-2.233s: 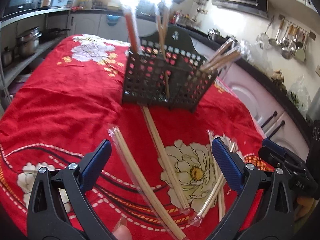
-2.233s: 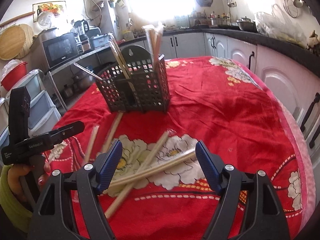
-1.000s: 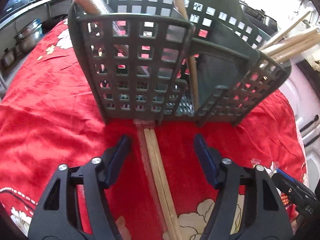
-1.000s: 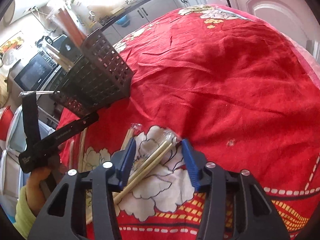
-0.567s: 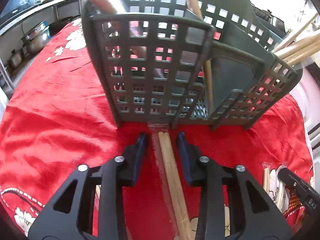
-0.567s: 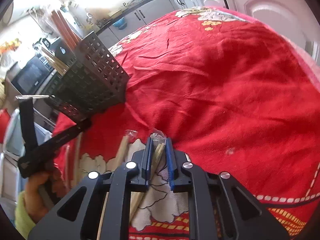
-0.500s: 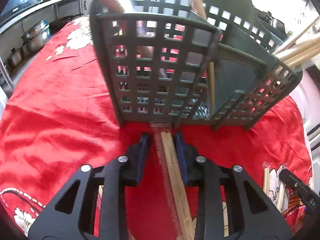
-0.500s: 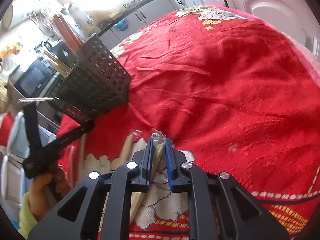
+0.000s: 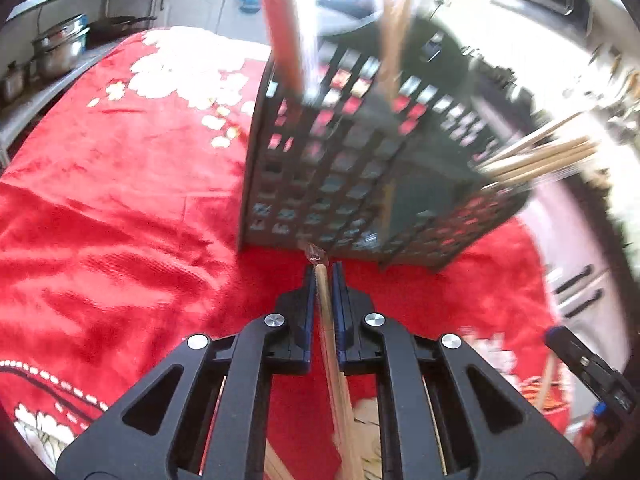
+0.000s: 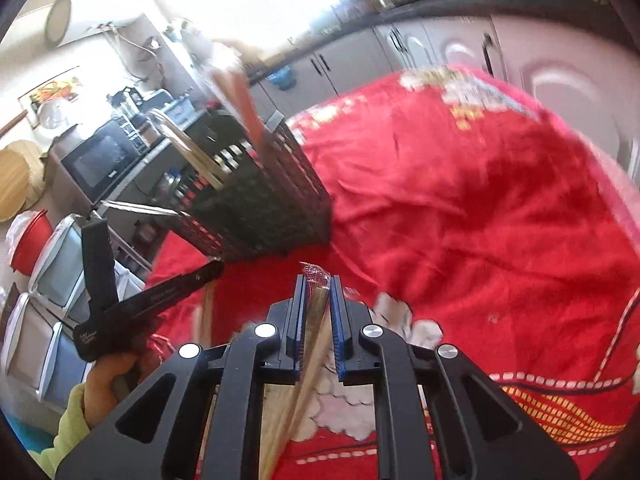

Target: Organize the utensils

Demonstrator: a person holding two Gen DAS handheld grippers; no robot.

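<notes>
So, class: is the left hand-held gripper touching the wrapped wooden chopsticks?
Touching. The left wrist view shows the left hand-held gripper clamped on the wrapped wooden chopsticks.

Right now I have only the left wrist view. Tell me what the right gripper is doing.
Observer: The right gripper has just been closing and is shut on a wrapped pair of chopsticks. The wrapper tip pokes out past the pads.
Operator: Give me the basket's position from there.
Observer: The basket stands beyond and to the left of that gripper, apart from it.
Operator: Report anything loose nearby.
Observer: Another chopstick pair lies on the red cloth, left of the gripper.
</notes>
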